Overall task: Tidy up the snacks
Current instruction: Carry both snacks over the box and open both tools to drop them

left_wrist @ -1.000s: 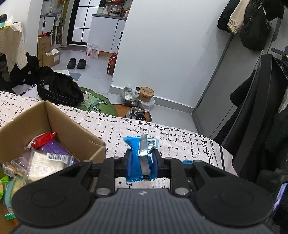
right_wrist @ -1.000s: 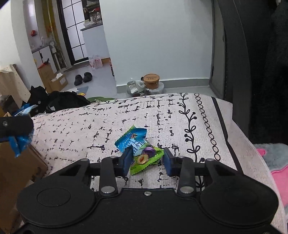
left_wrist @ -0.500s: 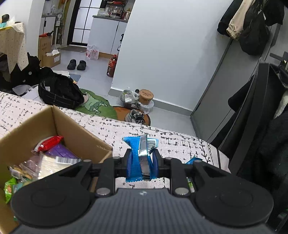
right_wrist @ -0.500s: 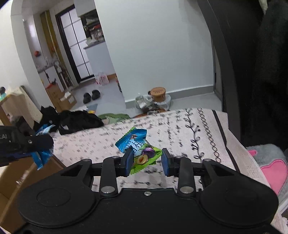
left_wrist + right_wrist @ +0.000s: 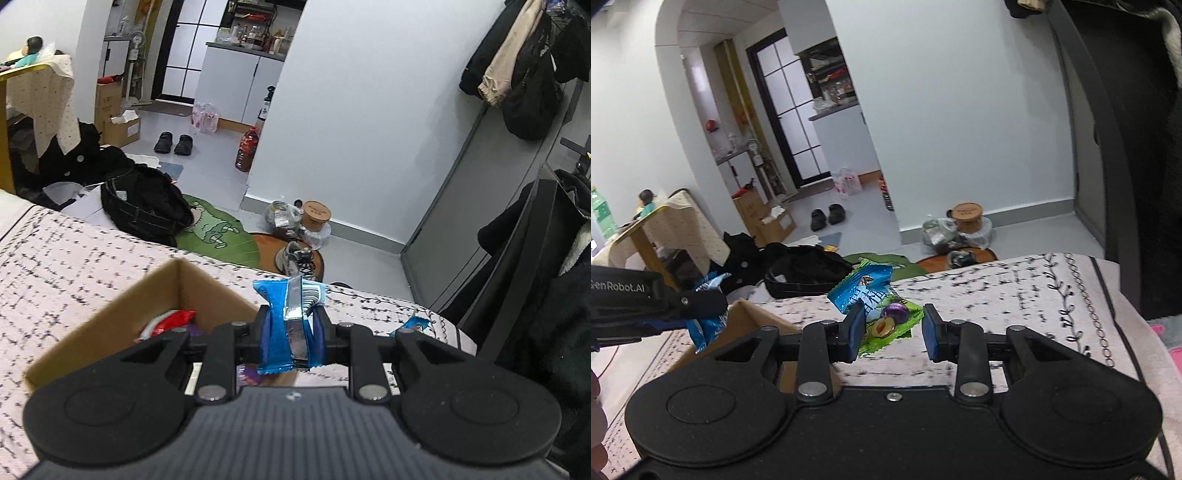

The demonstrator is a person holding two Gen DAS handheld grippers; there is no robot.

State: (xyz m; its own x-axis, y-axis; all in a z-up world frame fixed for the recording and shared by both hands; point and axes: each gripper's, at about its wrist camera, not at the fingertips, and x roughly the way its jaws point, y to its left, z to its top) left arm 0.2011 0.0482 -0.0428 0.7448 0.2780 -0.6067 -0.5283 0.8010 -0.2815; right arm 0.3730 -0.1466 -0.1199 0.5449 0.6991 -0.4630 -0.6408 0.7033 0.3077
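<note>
My left gripper pinched the blue packet upright, just right of the box; my right gripper clamped a green packet farther off.

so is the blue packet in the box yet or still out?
Out. The blue snack packet is clamped in the left gripper, held above the near edge of the cardboard box.
</note>
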